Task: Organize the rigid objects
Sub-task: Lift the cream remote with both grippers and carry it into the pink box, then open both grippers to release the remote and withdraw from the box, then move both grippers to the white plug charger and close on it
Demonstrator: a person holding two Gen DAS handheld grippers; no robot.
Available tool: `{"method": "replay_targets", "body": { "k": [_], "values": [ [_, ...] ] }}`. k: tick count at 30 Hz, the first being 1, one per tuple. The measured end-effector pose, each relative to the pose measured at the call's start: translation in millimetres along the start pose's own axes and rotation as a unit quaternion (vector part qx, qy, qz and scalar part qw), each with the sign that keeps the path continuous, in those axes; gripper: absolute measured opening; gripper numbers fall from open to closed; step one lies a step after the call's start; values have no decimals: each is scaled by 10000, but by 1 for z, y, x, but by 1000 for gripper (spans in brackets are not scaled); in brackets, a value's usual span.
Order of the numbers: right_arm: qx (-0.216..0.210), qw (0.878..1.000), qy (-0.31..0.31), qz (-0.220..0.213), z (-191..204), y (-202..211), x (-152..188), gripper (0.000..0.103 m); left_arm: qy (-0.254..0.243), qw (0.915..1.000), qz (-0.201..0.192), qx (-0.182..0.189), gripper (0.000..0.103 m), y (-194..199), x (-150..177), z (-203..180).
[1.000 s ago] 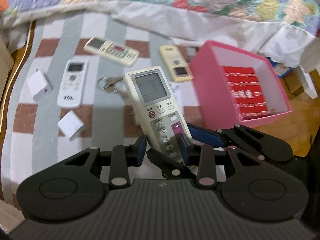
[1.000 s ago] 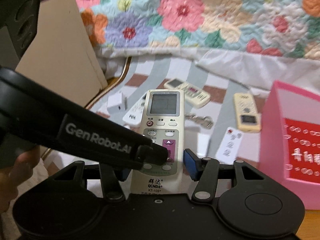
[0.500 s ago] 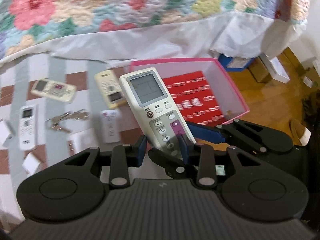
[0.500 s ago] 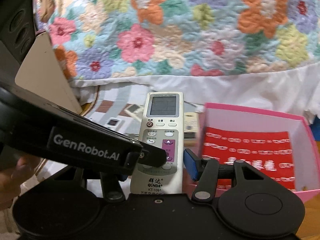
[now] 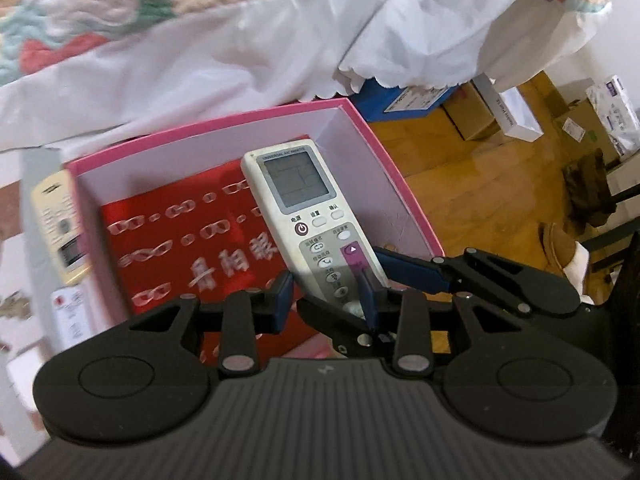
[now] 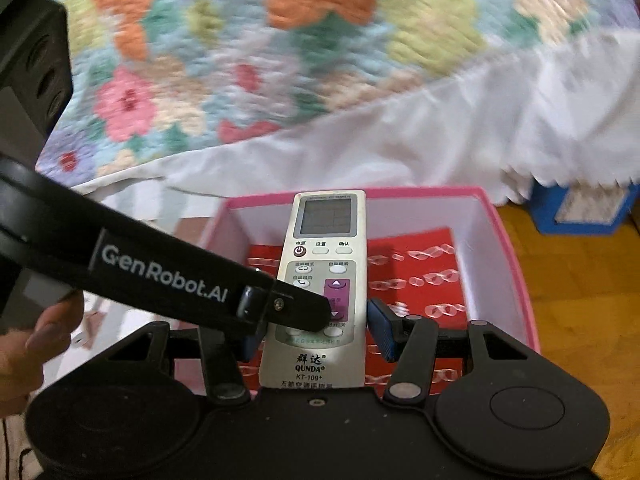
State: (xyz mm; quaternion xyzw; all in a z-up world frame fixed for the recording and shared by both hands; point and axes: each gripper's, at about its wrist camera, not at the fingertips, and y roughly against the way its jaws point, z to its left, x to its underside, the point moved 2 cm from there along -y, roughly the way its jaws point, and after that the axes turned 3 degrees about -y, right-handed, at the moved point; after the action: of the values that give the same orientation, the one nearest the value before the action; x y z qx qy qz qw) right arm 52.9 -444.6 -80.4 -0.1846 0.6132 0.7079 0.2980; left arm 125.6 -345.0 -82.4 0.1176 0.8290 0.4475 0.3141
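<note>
We carried the white remote rightward, away from the striped cloth, until it hung over the pink box. The red sheet inside the box grew larger beneath it.

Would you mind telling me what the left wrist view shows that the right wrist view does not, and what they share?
Only the left wrist view shows a cream remote lying outside the pink box and cardboard boxes on the wooden floor. Only the right wrist view shows the QUNDA label and a bare hand. Both show the white remote, gripped by the left gripper and the right gripper, above the box.
</note>
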Motion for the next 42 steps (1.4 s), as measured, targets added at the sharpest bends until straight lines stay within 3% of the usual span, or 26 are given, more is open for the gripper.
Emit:
{"method": "replay_targets", "body": {
  "k": [7, 13, 15, 16, 17, 22, 28, 35, 42],
  "values": [
    [515, 9978, -196, 356, -47, -45, 3, 59, 74, 9997, 249, 4, 34, -75, -22, -7],
    [479, 9963, -78, 706, -64, -84, 8, 59, 745, 9955, 591, 47, 34, -118, -22, 19],
    [685, 9951, 99, 700, -66, -93, 12, 58, 1016, 9926, 643, -198, 42, -128, -22, 26],
    [882, 9931, 310, 703, -64, -97, 14, 57, 990, 9922, 639, -418, 48, -129, -22, 27],
    [1031, 9910, 499, 695, -61, -98, 17, 57, 849, 9931, 613, -523, 48, -128, -22, 26],
    [1064, 9920, 575, 375, -47, -77, 27, 71, 191, 9975, 354, -583, 52, -89, -17, 21],
    [809, 9951, 566, -23, -26, -26, 23, 73, -225, 9985, 21, -497, 53, -20, -15, 24],
    [-215, 9974, 632, -261, 19, 27, 15, 73, -751, 9948, -328, -612, 59, 65, 4, 35],
    [-1359, 9834, 1115, -440, 87, 55, 16, 75, -768, 9915, -603, -865, 66, 140, 29, 76]
  ]
}}
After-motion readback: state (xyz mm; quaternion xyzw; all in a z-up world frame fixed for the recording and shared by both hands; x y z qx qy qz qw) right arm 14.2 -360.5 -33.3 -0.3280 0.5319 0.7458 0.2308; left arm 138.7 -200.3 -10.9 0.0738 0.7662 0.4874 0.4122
